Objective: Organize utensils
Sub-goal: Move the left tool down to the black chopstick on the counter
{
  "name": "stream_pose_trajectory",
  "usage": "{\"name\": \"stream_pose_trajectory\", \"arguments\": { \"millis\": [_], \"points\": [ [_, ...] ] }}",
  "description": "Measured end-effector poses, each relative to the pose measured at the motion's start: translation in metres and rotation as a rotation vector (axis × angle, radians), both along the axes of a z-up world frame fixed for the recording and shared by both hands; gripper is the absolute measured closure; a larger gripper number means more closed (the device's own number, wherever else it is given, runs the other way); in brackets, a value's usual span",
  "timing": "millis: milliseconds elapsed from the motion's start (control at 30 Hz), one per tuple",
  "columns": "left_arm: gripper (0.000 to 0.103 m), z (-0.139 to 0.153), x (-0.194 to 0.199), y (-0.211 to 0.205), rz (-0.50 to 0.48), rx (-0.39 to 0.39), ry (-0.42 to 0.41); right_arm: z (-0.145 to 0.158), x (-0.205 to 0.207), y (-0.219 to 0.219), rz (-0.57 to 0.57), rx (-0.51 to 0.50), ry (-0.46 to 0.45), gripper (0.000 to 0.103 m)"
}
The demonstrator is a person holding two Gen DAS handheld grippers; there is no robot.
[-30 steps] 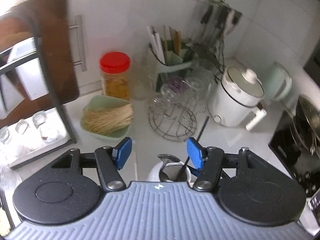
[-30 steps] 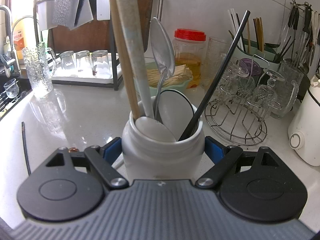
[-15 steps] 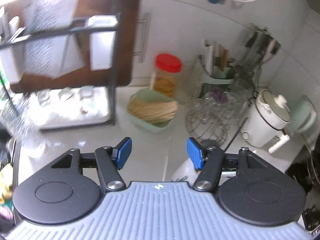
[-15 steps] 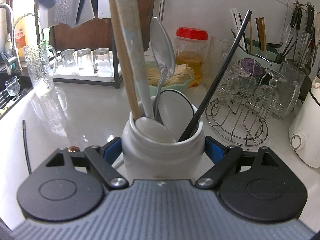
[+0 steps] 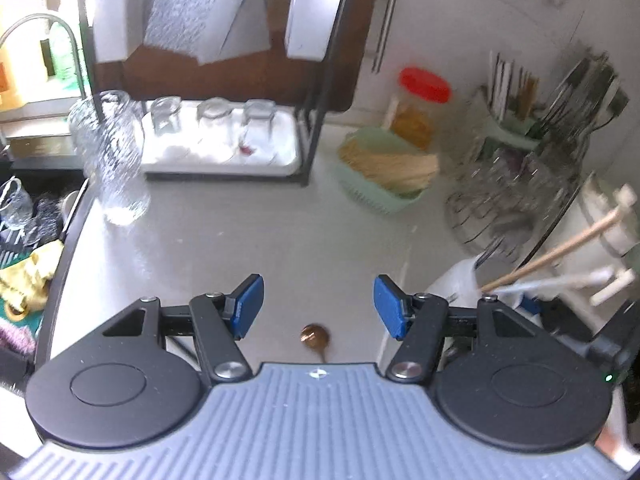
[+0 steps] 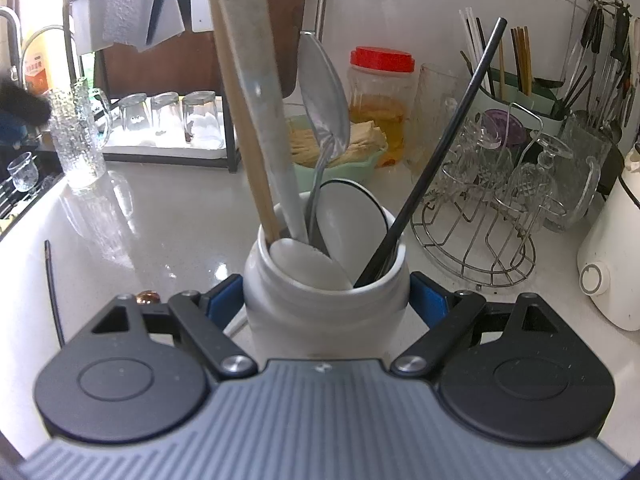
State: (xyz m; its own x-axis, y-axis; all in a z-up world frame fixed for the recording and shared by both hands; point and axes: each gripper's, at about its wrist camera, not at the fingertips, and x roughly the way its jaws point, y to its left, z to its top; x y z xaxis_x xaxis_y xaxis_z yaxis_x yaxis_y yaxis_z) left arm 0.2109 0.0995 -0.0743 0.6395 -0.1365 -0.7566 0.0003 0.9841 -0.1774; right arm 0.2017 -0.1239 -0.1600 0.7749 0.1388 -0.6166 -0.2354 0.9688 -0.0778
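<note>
My right gripper (image 6: 326, 300) is shut on a white ceramic utensil jar (image 6: 326, 304) standing on the counter. The jar holds wooden chopsticks (image 6: 240, 112), a metal spoon (image 6: 324, 100), a white ladle and a black chopstick (image 6: 440, 148). My left gripper (image 5: 316, 312) is open and empty above the counter, left of the jar (image 5: 456, 284). A small copper spoon (image 5: 316, 338) lies on the counter just below its jaws; it also shows in the right wrist view (image 6: 147, 297). A thin black stick (image 6: 52, 288) lies on the counter at left.
A dish rack with upturned glasses (image 5: 216, 136) stands at the back left beside a glass pitcher (image 5: 116, 168). A green basket (image 5: 384, 176), a red-lidded jar (image 6: 380, 100), a wire glass stand (image 6: 480, 236), a cutlery caddy (image 6: 516, 80) and a white cooker (image 6: 612, 272) crowd the right. The sink (image 5: 20, 216) lies left.
My left gripper has swung left and pulled back from above the jar, so the dish rack, sink and copper spoon now show. The right gripper keeps its hold on the jar.
</note>
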Motion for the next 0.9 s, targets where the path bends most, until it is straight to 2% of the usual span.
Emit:
{"name": "stream_pose_trajectory", "arguments": {
  "millis": [167,367,533,767,900],
  "points": [
    [0.036,-0.026,-0.012,-0.012,0.023,0.095,-0.019,0.002,0.000,-0.003,0.035,-0.010,0.023,0.013],
    [0.036,-0.039,-0.010,-0.006,0.103,0.046,-0.005,0.004,0.001,-0.005,0.073,-0.022,0.048,0.013],
    [0.036,-0.061,-0.005,0.007,0.184,0.062,0.032,0.004,-0.001,-0.006,0.076,-0.019,0.049,0.013],
    [0.037,-0.102,0.006,0.040,0.319,0.129,0.095,0.005,-0.003,-0.007,0.088,-0.018,0.049,0.013],
    [0.040,-0.118,0.010,0.053,0.341,0.142,0.117,0.005,-0.003,-0.007,0.088,-0.017,0.050,0.013]
  ]
}}
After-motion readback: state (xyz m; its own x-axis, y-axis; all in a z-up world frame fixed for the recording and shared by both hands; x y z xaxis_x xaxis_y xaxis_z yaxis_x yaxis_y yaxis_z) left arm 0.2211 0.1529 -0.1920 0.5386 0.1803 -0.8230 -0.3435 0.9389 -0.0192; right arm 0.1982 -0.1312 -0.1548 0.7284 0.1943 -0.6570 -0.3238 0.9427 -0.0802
